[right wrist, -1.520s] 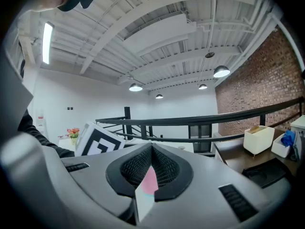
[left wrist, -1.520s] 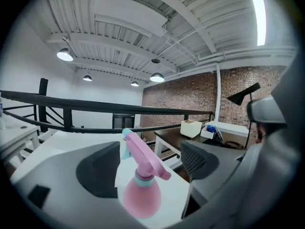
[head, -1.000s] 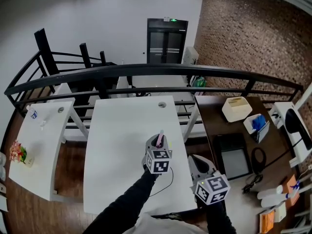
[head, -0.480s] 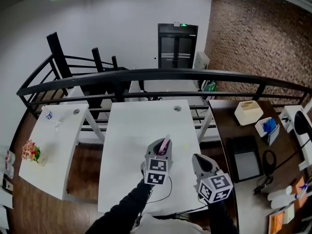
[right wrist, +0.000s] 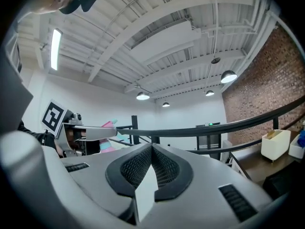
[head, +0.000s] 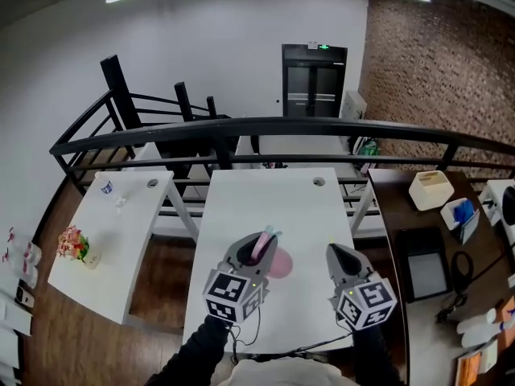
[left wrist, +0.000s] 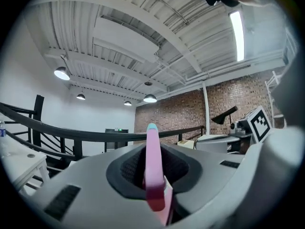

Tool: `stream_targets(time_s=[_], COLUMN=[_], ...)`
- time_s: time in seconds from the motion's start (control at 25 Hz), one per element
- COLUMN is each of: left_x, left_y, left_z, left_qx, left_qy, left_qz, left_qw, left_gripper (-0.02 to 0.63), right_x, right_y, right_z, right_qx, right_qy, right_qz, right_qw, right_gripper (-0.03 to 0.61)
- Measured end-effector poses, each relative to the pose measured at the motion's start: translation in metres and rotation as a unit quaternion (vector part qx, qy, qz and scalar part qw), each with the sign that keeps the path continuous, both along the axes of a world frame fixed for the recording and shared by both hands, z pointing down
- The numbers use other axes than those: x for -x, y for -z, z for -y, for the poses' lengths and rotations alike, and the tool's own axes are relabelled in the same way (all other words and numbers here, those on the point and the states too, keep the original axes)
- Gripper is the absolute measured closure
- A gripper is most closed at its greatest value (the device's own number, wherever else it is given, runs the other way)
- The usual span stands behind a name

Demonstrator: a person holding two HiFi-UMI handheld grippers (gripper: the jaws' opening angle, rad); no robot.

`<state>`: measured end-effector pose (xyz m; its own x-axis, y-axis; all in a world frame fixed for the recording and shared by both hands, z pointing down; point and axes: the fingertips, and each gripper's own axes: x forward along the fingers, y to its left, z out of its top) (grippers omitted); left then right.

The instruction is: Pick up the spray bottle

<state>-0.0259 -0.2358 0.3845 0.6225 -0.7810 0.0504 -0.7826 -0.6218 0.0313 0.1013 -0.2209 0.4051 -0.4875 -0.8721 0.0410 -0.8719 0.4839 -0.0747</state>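
Observation:
The spray bottle is pink with a pale blue tip, and it hangs above the white table. My left gripper is shut on its pink top part, which stands upright between the dark pads. In the right gripper view the bottle shows at the left, held by the left gripper. My right gripper hovers to the right of the bottle, apart from it. Its jaws are shut with nothing between them.
A black railing runs behind the table. A second white desk with a small flower pot stands at the left. A dark desk at the right carries a white box and other items. A cable lies on the table's near edge.
My left gripper has come up and toward the camera with the pink bottle in it. The right gripper has also risen a little. The head view has shifted, so the room sits further right.

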Motion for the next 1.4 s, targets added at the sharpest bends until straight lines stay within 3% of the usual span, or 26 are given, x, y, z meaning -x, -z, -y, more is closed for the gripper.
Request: stream_targets(time_s=[0.52,1.4], left_x=[0.062,0.053], left_y=[0.009,0.007], left_z=[-0.030,-0.044], left_qx=[0.003,0.014], left_qy=[0.004,-0.008], left_qz=[-0.044,-0.045], left_qw=[0.9990,0.9988], left_gripper=[0.543,0.543], right_x=[0.038,0.041], right_y=[0.018,0.019], right_z=[-0.012,-0.027], right_qx=[-0.013,-0.012], right_qy=[0.050,0.050], right_qz=[0.016,0.010], right_qw=[0.999,0.999], right_gripper=[0.594,0.597])
